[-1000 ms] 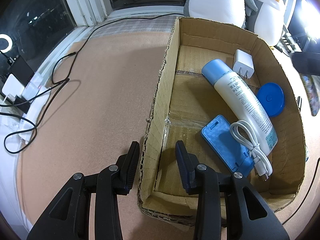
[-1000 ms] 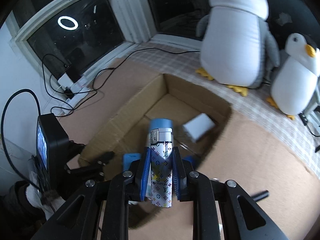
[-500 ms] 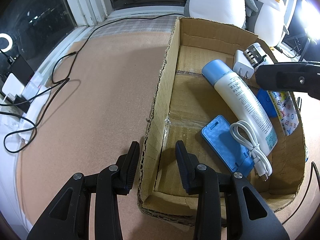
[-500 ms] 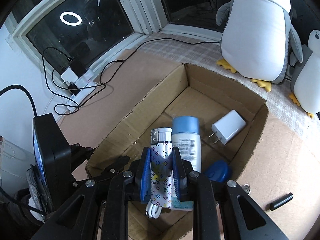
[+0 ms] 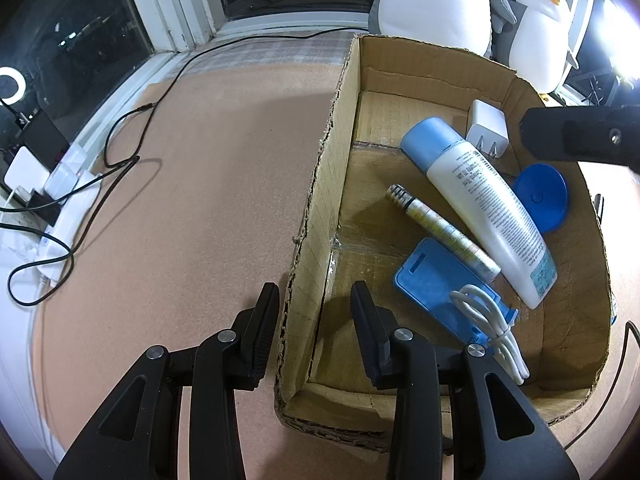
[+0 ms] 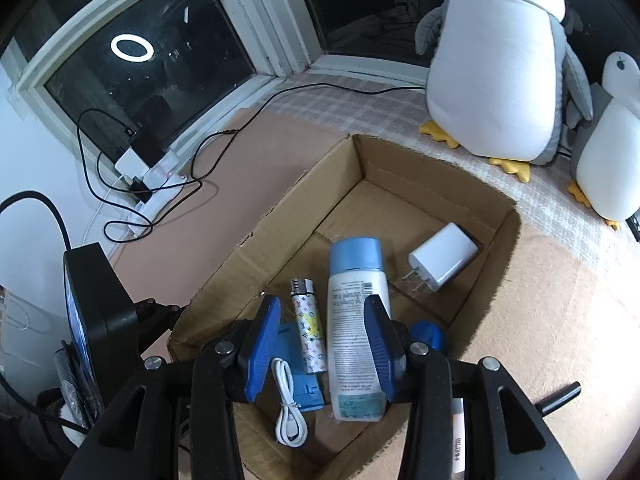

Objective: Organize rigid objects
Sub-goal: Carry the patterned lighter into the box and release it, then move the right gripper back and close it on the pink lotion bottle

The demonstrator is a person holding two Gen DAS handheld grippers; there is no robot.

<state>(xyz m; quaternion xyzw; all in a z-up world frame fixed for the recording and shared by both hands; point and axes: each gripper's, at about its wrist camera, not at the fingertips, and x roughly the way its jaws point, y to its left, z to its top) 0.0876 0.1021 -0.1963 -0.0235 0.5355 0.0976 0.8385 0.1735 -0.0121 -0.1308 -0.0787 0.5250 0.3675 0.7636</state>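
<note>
1. Our left gripper point(image 5: 314, 308) straddles the near side wall of the cardboard box point(image 5: 316, 200). One jaw stands outside the wall and one inside, and the card runs up between them. We take it as clamped on that wall, though the inner jaw shows a sliver of gap.
2. Our right gripper point(image 6: 324, 336) hangs above the box with its blue-padded jaws parted. They have just been opening, and nothing is pinched between them.
3. The patterned lighter point(image 6: 307, 330) lies on the box floor below the gap between the right jaws, nearer the left jaw, free of both pads.
4. Just beside the lighter, under the right-hand jaw, lies the white bottle point(image 6: 356, 328) with its blue cap pointing away from the jaws.
5. Beyond the bottle's far end, off to the right of the jaws, sits the white charger plug point(image 6: 442, 258).
6. Below the left jaw we see a blue flat case point(image 6: 298, 364) with a coiled white cable point(image 6: 288, 408) on it.
7. A blue round lid point(image 5: 540, 196) lies past the bottle, partly hidden behind the right jaw.
</note>
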